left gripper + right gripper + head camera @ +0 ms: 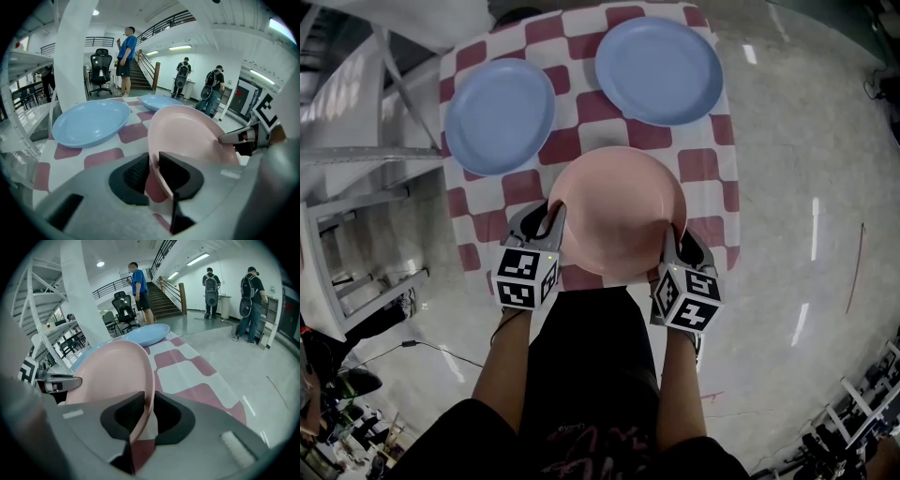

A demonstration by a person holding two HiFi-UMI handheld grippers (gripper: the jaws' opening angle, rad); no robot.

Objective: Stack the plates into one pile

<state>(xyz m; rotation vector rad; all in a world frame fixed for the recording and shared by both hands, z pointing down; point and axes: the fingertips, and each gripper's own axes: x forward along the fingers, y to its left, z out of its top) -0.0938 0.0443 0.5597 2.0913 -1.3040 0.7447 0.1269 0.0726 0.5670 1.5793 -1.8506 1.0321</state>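
Plainly, the pile has not been started. The table (pixel 717 178), under a red-and-white checked cloth, carries three plates, all lying apart. One blue plate (pixel 499 116) is at the far left, a second blue plate (pixel 658 70) at the far right, and the pink plate (pixel 619 211) at the near edge. The left gripper (pixel 548 220) is clamped on the pink plate's left rim and the right gripper (pixel 677 239) on its right rim — in each gripper view the rim stands pinched between the two pads. Whether the plate has left the cloth I can't quite tell. So the step in hand looks like the first pick-up. The pink plate has to go onto a blue one, and then the remaining plate must join them. No brand or label shows on any plate; the marker cubes (pixel 525 277) bear only black-and-white squares — no readable words.
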